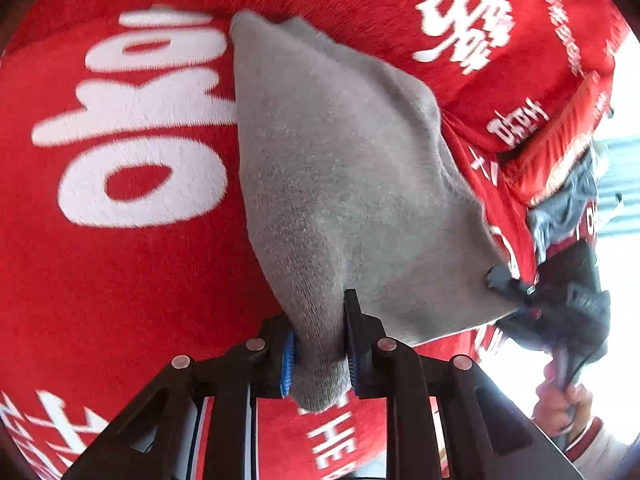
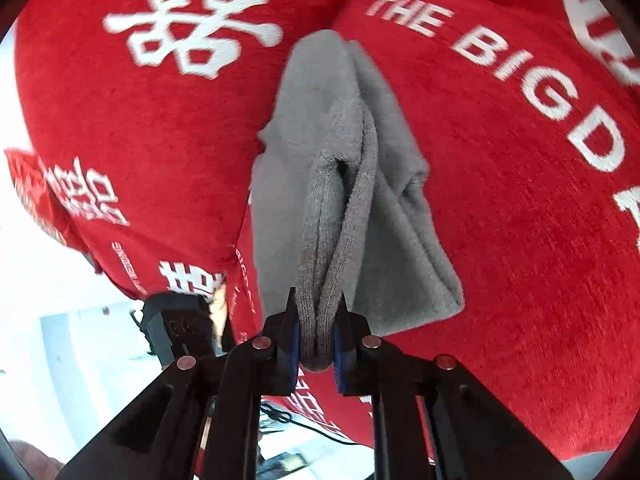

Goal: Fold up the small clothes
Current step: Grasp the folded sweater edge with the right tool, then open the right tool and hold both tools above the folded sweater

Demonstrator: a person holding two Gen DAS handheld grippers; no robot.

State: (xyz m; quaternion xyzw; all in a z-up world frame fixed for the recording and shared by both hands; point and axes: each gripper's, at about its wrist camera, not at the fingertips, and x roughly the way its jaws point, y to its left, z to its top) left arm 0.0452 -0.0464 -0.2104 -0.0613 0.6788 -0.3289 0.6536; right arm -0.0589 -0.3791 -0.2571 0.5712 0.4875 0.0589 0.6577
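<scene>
Your left gripper and right gripper each pinch the grey sock over the red cloth reading "THE BIG D". Only the left view shows your hand.

The counter is covered by a red cloth with large white printed lettering, including "THE BIG D". A grey sock lies partly on the cloth, its far end resting there. Beyond the sock, at the cloth's edge, sits a bundle of red and blue-grey fabric.
</scene>
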